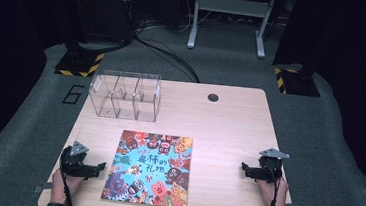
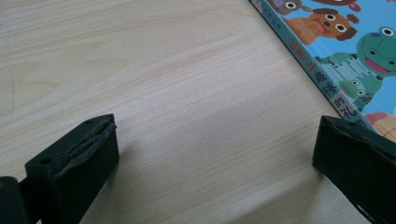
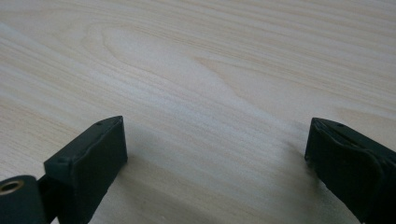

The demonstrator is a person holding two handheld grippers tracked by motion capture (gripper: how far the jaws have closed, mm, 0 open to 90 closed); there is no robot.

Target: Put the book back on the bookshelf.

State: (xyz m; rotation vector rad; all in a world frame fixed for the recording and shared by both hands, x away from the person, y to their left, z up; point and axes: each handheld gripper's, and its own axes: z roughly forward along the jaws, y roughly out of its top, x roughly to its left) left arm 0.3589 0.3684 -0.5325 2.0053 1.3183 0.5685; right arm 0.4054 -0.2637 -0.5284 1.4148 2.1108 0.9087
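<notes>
Both grippers rest at the table's [image 1: 230,117] near edge, left gripper [image 1: 99,168] and right gripper [image 1: 244,168] each spread and empty. Between them lies a picture book [image 1: 150,169], its cover cut off in the left gripper view. At the far left corner, a clear divided box's [image 1: 124,95] contents are unreadable.

Pale matt wood-grain desk [image 1: 228,132] under my tools.
Glossy paper picture book [image 1: 150,169]; clear plastic organizer [image 1: 125,95]; matt black jaws.

Bright tabletop [image 1: 228,132], dark surroundings, soft close-up blur
</notes>
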